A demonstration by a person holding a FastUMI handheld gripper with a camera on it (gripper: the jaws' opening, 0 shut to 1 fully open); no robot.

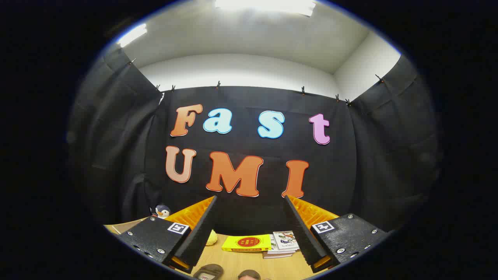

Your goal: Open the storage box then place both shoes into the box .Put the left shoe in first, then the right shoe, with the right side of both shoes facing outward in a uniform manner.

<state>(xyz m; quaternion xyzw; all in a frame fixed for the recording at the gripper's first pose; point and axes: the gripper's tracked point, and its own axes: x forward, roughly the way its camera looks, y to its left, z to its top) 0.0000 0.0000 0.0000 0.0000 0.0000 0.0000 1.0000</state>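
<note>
The gripper (249,202) was spread wide, fingers well apart w/ nothing between them; we saw only black cloth wall (381,155) in the gap. It was tilted up, aimed at the wall more than at the wooden table (233,264).

Low down between the finger bases, close to us, two dark rounded shapes poked up, one nearer the left finger (209,271) & one nearer the middle (249,275). Prob. the shoes, but both were cut off & we couldn't tell which was which, or toe vs heel.

Beyond the fingers on the table lay a yellow book (246,243), w/ a stack of books (283,245) touching its right side. A small yellow thing (211,238) sat just by the left finger, partly hidden. A toy penguin (162,211) stood far back left.
</note>
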